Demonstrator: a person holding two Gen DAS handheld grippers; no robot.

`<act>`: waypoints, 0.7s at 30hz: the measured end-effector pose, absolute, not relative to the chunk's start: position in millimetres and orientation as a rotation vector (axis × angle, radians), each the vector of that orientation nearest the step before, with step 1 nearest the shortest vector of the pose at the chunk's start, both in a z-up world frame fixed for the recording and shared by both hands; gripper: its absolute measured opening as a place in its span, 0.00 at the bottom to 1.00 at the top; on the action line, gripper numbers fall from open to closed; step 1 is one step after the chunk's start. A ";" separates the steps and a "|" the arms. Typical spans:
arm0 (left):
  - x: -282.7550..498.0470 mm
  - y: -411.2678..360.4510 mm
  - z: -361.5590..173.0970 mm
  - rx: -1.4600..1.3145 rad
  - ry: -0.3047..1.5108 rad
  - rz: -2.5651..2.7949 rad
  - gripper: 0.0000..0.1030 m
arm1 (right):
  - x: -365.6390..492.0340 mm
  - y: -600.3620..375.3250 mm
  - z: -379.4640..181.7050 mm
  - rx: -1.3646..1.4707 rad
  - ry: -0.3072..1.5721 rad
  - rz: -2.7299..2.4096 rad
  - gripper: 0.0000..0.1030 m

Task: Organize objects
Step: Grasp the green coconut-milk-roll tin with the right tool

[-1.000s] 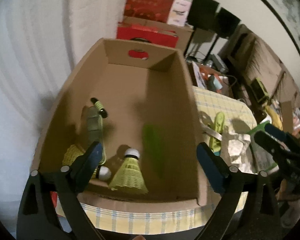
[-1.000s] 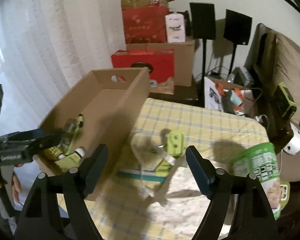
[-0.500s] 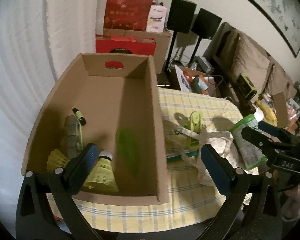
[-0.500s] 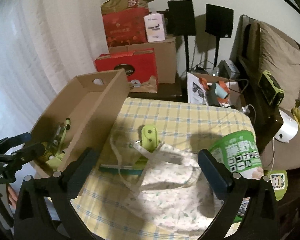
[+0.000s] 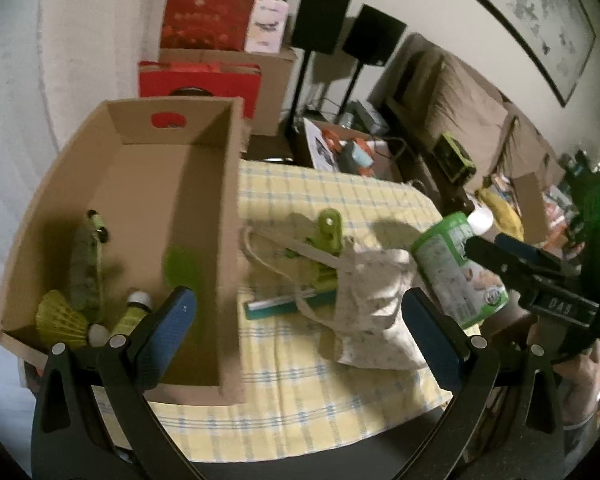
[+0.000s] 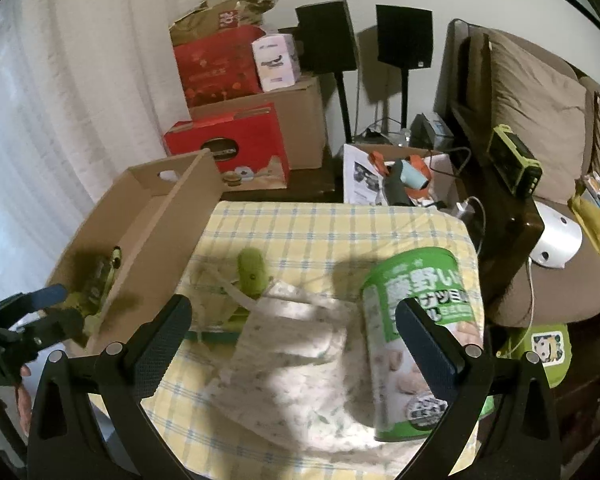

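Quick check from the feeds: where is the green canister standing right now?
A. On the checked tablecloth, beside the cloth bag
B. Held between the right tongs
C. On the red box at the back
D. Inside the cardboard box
A: the green canister stands upright on the checked tablecloth next to the cloth bag, outside the cardboard box; the right tongs are open and hold nothing.

Dim, soft-blurred — heavy fisheye edges
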State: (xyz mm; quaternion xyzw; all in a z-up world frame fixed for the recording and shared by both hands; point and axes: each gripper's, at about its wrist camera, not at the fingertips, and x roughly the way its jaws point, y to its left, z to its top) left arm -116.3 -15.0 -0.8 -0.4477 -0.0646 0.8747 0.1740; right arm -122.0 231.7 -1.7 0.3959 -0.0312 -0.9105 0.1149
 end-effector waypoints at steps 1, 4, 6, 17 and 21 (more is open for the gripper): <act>-115.8 -10.0 -1.9 -1.267 -0.170 2.473 1.00 | -121.4 235.9 -2.3 1.163 -0.093 -2.674 1.00; -113.9 7.7 -7.0 -1.269 -0.114 2.458 1.00 | -119.5 249.8 -3.4 1.173 -0.101 -2.697 1.00; -113.1 16.9 -11.2 -1.275 -0.092 2.444 1.00 | -120.6 259.1 -5.1 1.192 -0.104 -2.710 1.00; -118.8 65.3 -35.1 -1.329 -0.134 2.291 0.99 | -117.7 311.6 -29.4 1.297 -0.147 -2.745 1.00; -123.7 85.3 -42.8 -1.345 -0.180 2.234 0.96 | -118.2 325.9 -37.4 1.313 -0.219 -2.716 1.00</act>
